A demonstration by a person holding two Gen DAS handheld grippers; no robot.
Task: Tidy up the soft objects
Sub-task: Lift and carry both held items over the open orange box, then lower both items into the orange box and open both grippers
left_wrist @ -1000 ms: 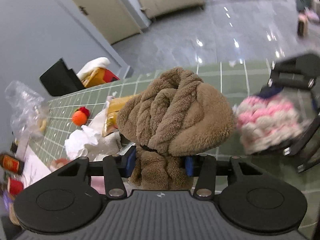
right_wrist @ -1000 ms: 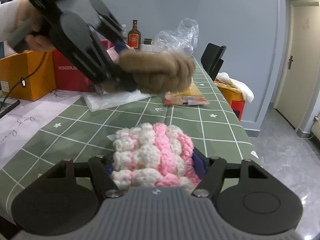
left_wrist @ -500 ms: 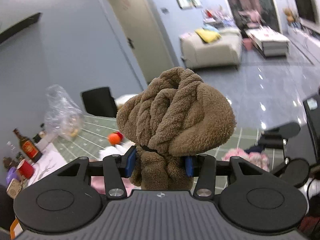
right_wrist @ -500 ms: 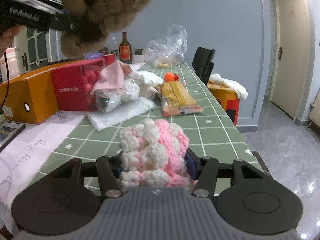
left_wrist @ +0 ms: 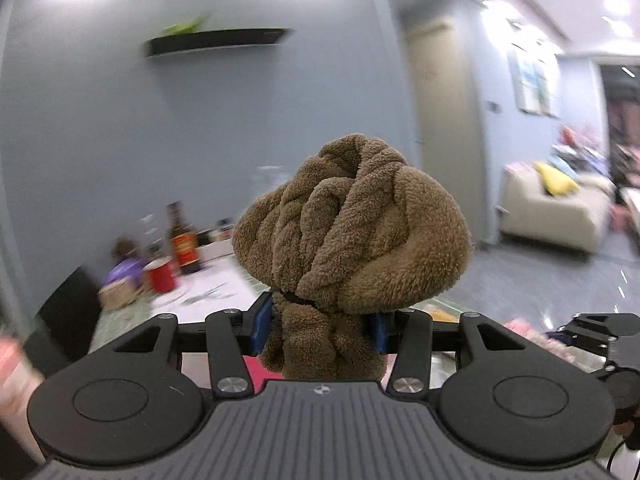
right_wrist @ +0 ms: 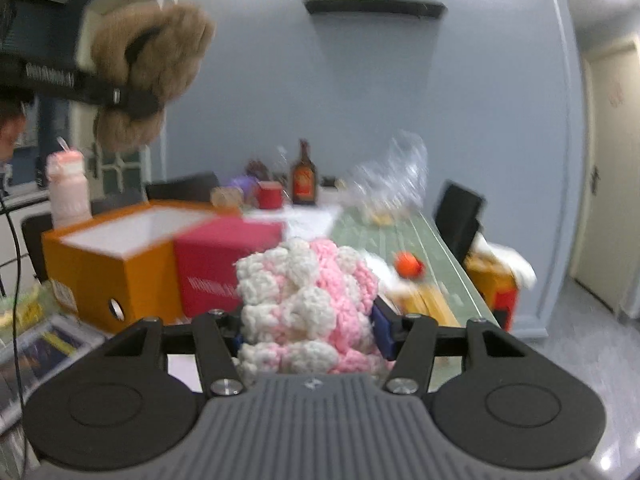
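Note:
A brown fleece bundle [left_wrist: 352, 232], tied with a dark band, fills the middle of the left wrist view; my left gripper [left_wrist: 320, 330] is shut on its lower part, blue pads pressing both sides. The same brown bundle [right_wrist: 150, 68] hangs high at the upper left of the right wrist view, well above the table. My right gripper [right_wrist: 308, 328] is shut on a pink and white knitted bundle [right_wrist: 308, 300], held above the green checked table [right_wrist: 400, 232]. An open orange box [right_wrist: 120, 256] and a red box [right_wrist: 216, 264] stand just left of the knitted bundle.
On the table lie an orange ball [right_wrist: 408, 266], a yellow packet [right_wrist: 428, 304], a clear plastic bag [right_wrist: 392, 176], a brown bottle [right_wrist: 304, 178] and a red cup [right_wrist: 270, 196]. A black chair [right_wrist: 460, 216] stands at the right edge. A sofa [left_wrist: 556, 208] sits far off.
Both grippers rose with their bundles. The left one lifted and rolled, so its view swung from the tabletop to the wall and shelf. The right view now looks over the boxes.

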